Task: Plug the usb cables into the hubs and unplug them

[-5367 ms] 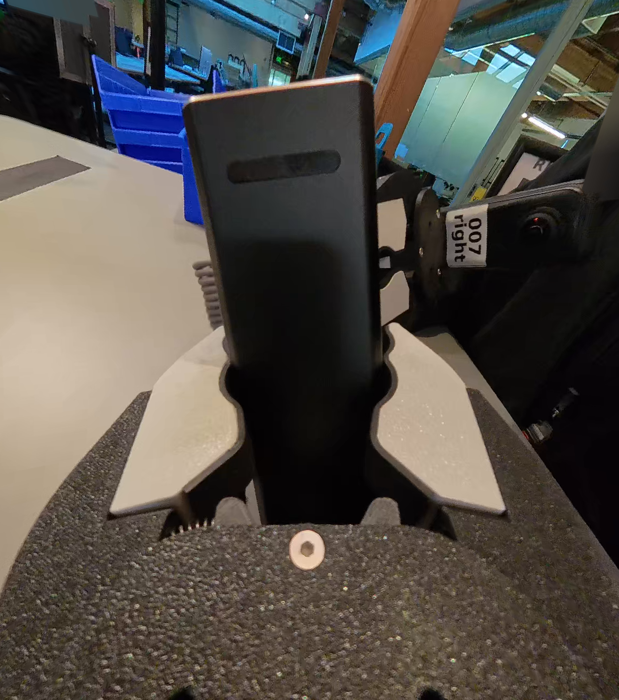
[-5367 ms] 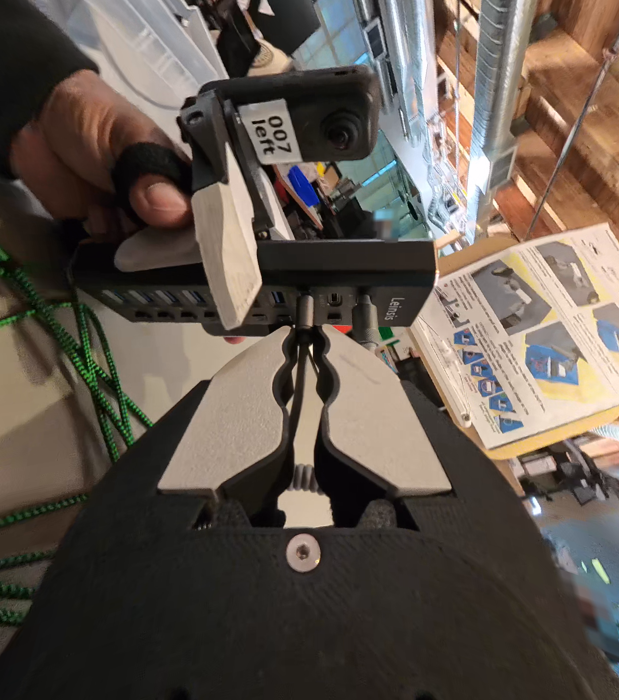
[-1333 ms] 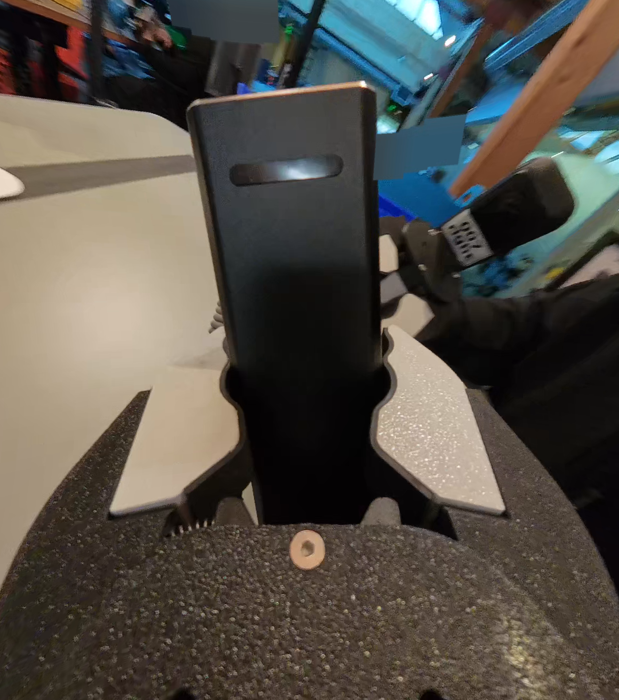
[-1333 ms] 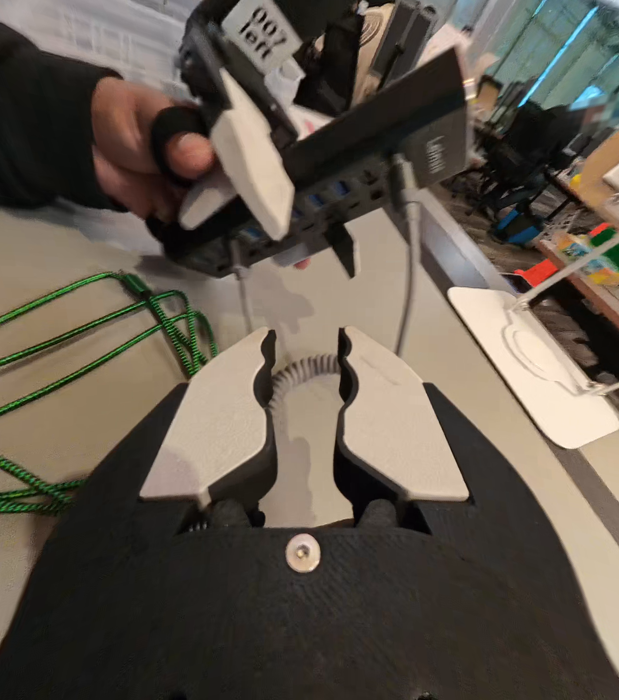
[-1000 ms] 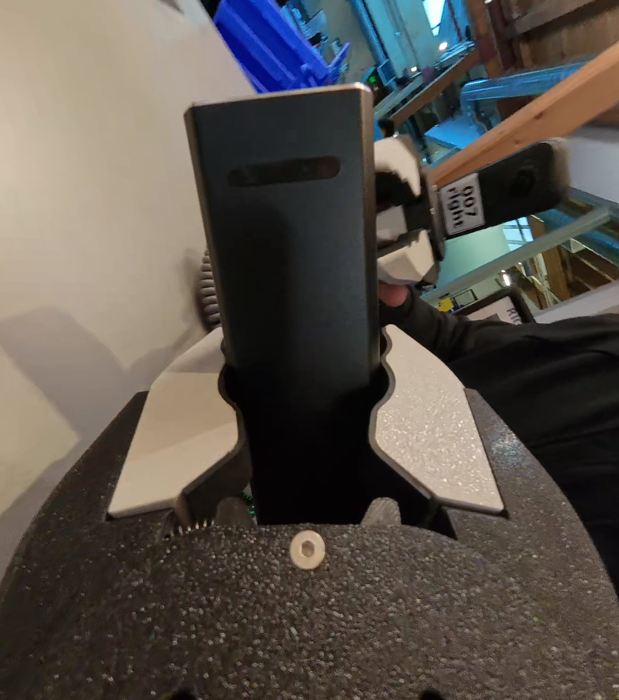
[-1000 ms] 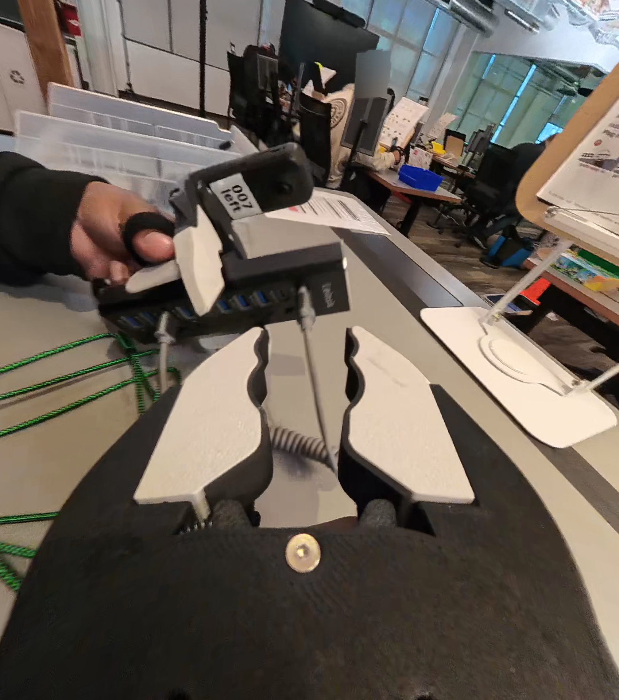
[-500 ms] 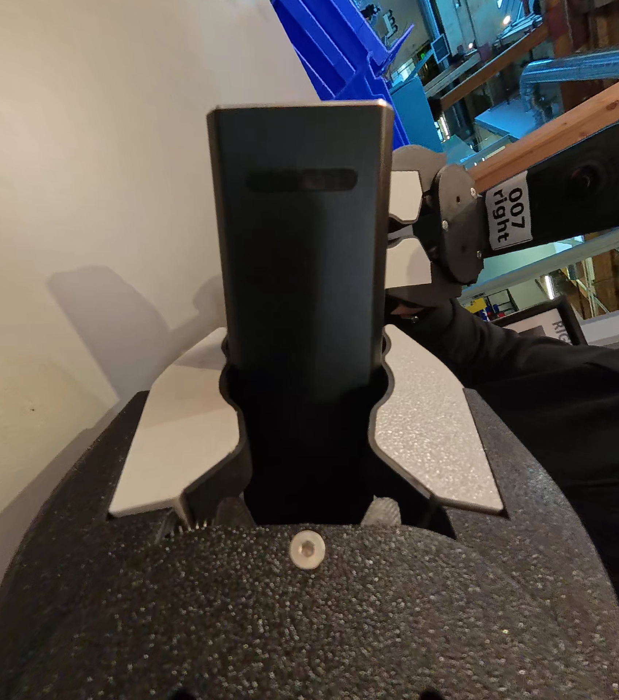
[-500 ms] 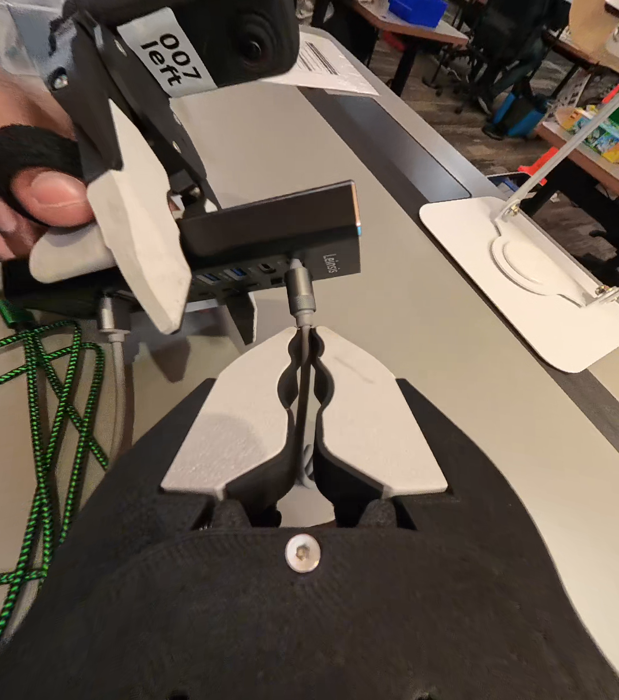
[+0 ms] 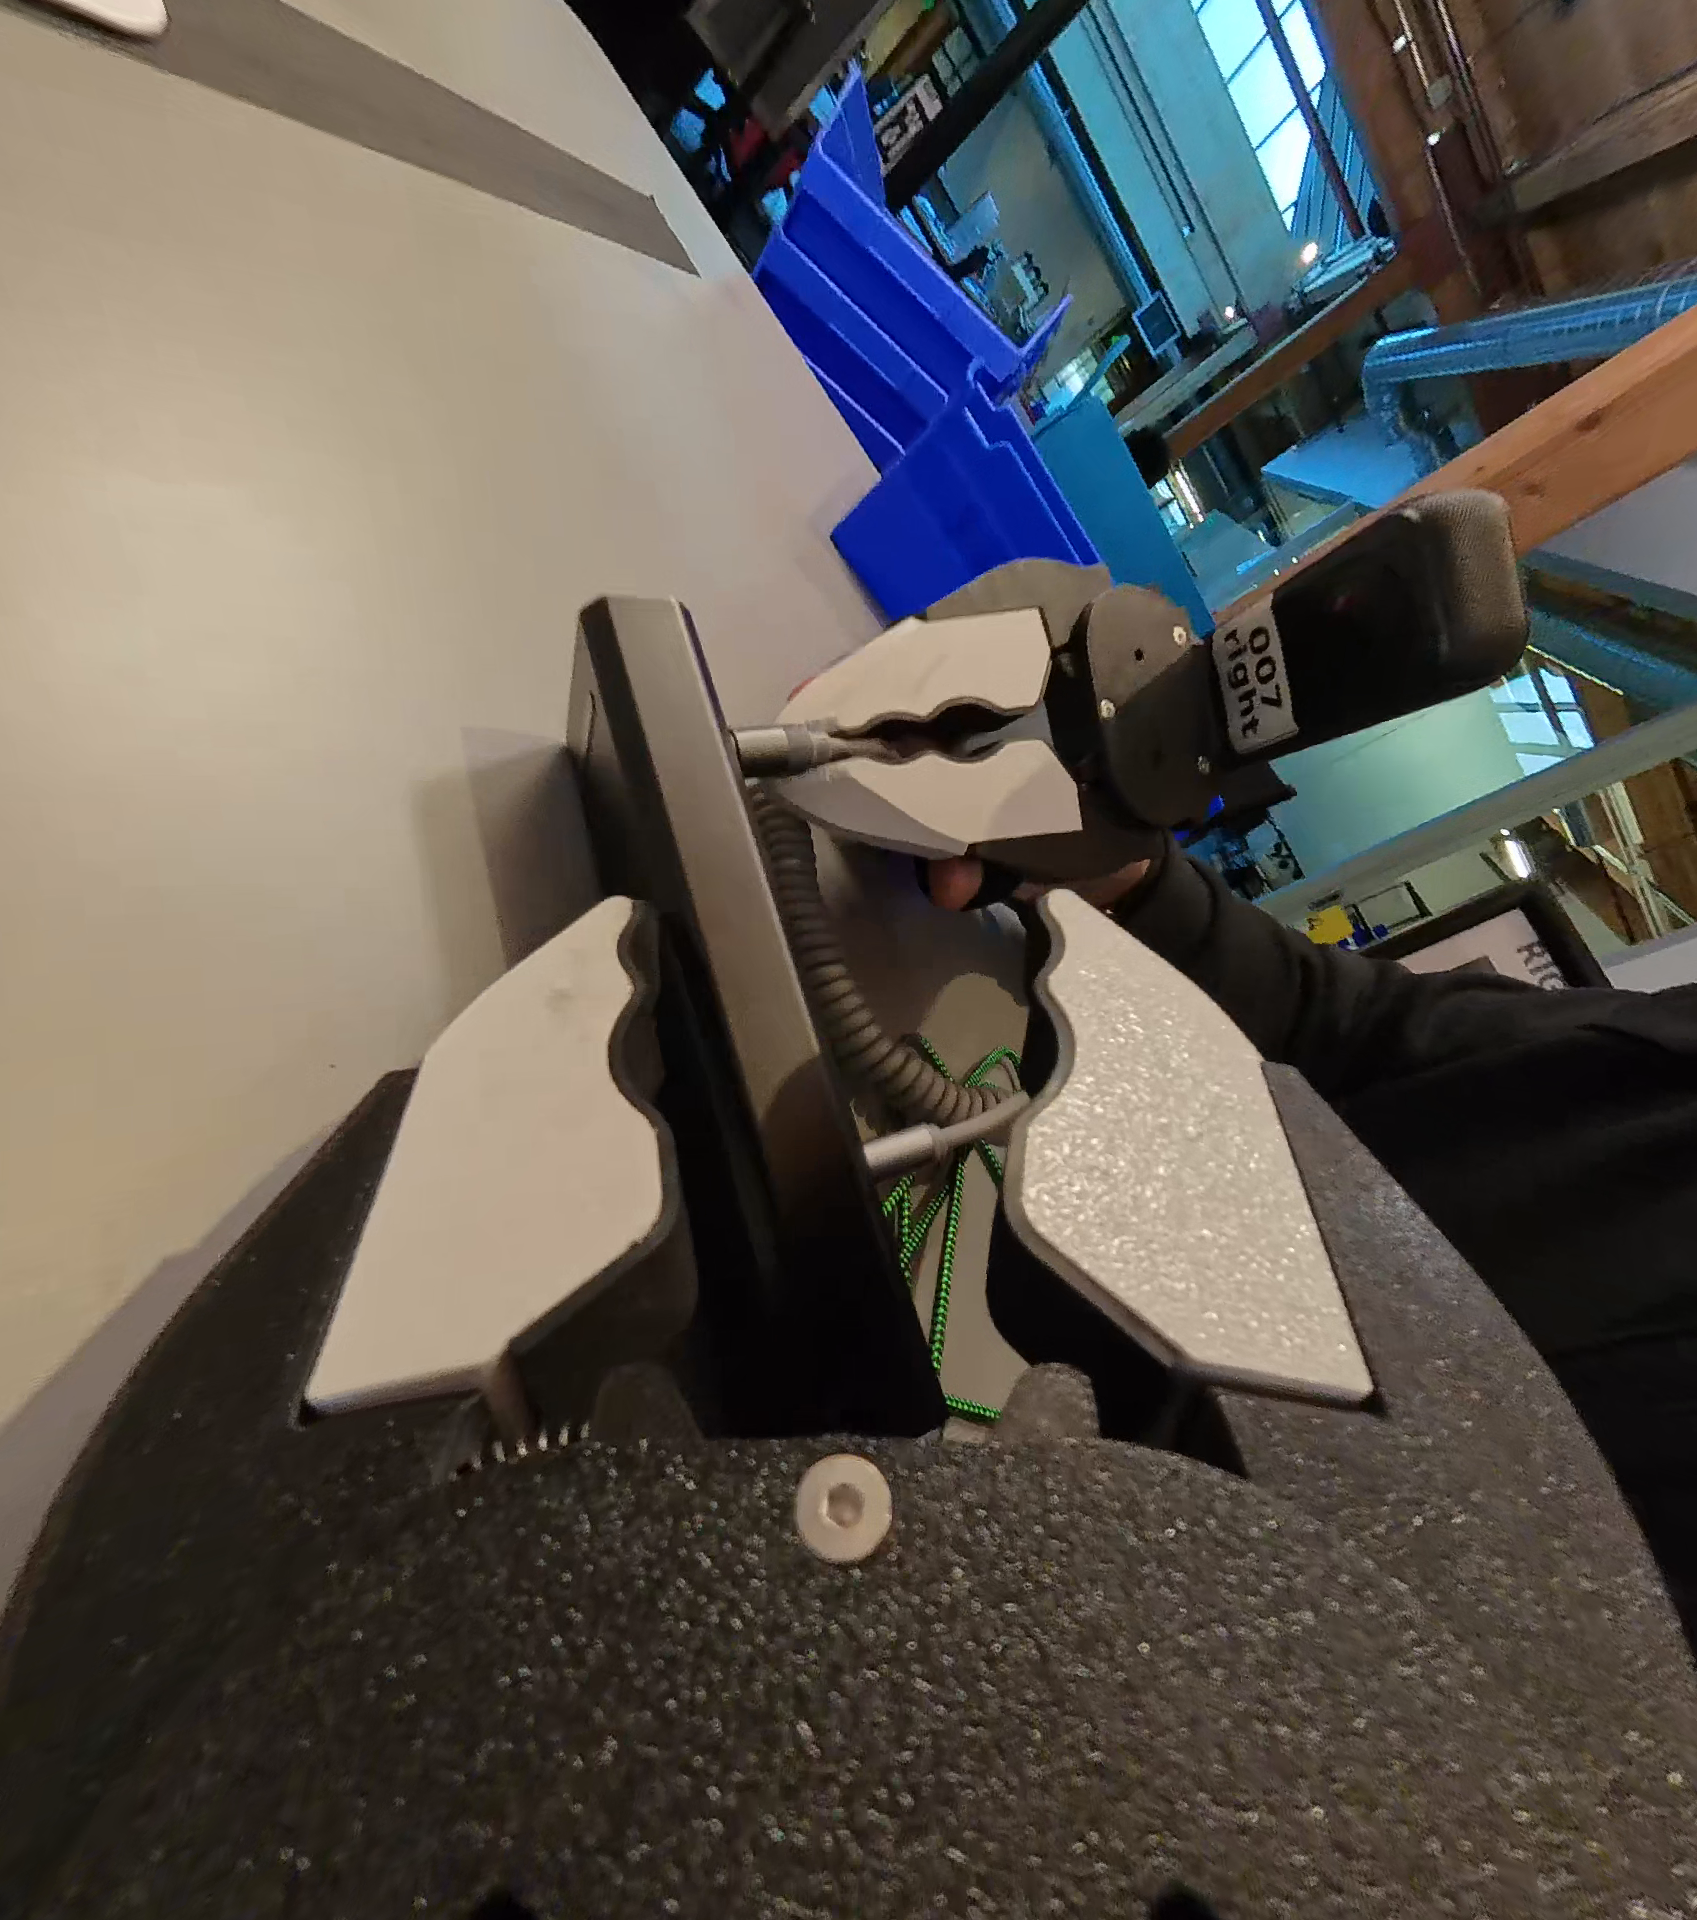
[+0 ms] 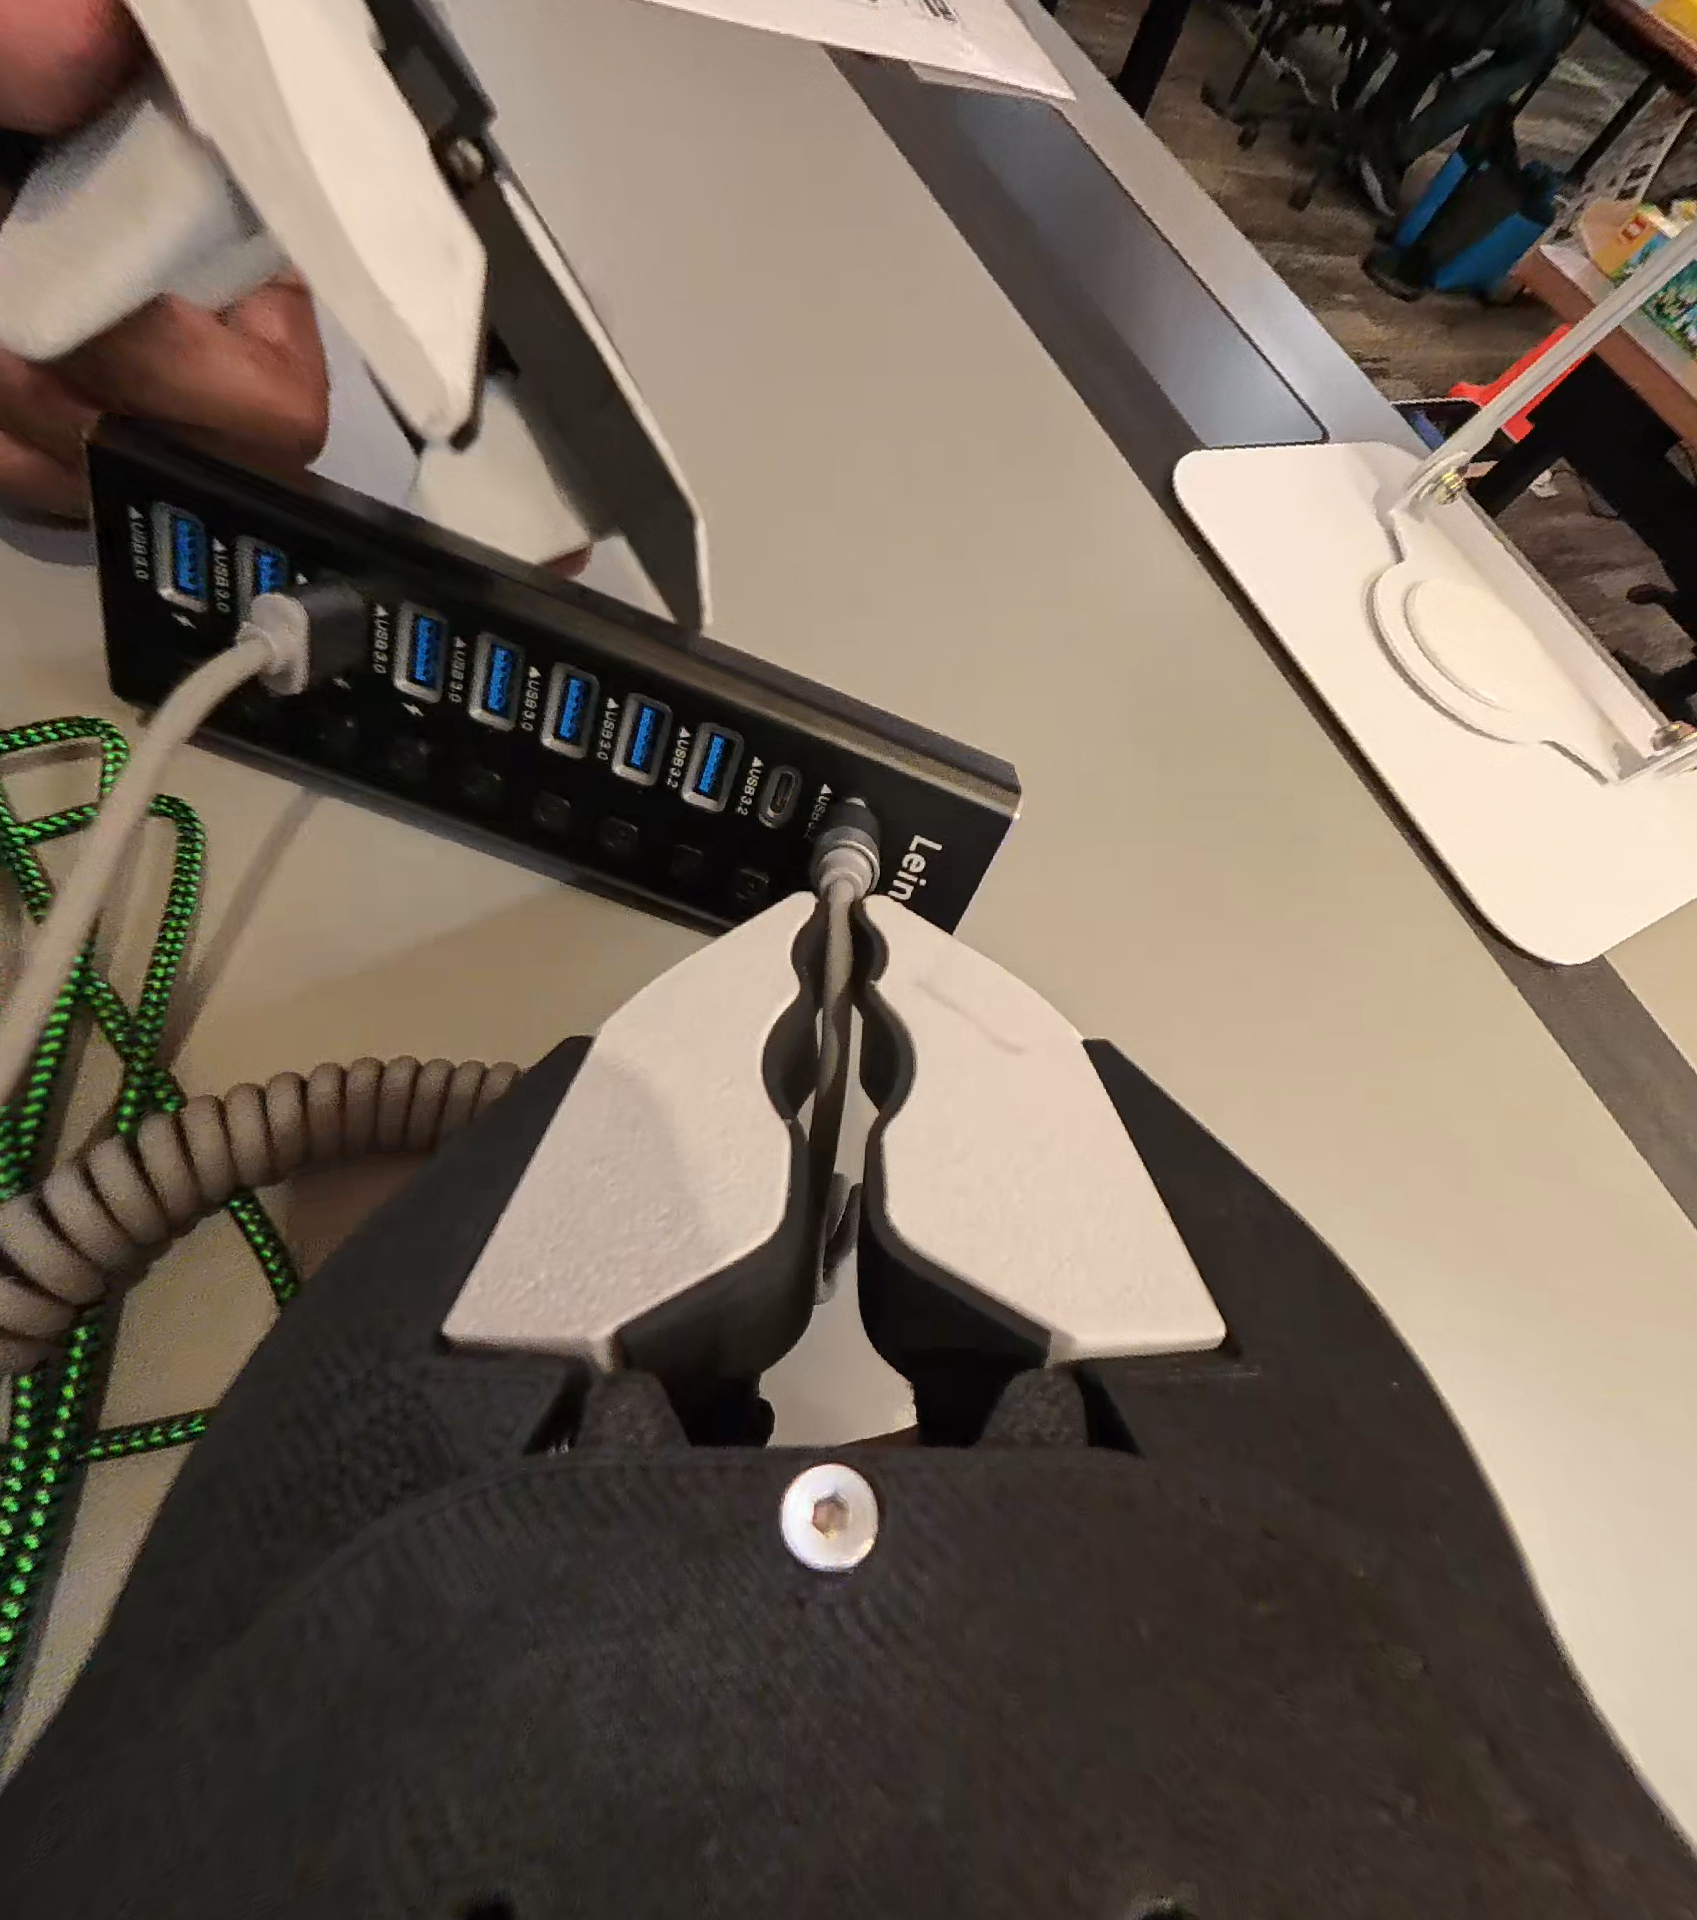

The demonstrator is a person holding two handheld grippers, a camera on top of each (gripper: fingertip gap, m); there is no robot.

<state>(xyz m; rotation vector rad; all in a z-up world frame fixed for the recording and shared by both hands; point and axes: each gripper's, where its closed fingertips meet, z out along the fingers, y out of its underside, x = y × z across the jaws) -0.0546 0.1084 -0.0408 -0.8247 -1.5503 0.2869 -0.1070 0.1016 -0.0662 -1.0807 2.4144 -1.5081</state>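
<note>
A long black USB hub with a row of blue ports lies on the grey table. My right gripper is shut on a thin grey cable just behind its metal plug, which sits in the port at the hub's right end. My left gripper is open, its fingers either side of the hub without gripping it. A second grey plug sits in a port near the hub's left end. In the left wrist view, my right gripper holds the cable at the hub.
A coiled grey cable and a green braided cable lie left of my right gripper. A white stand base sits at the right on the table. A paper sheet lies at the far edge. Blue bins stand beyond.
My left gripper has opened and let go of the hub, which now lies on the table. My right gripper closed on the cable and stays shut on it near the plug.
</note>
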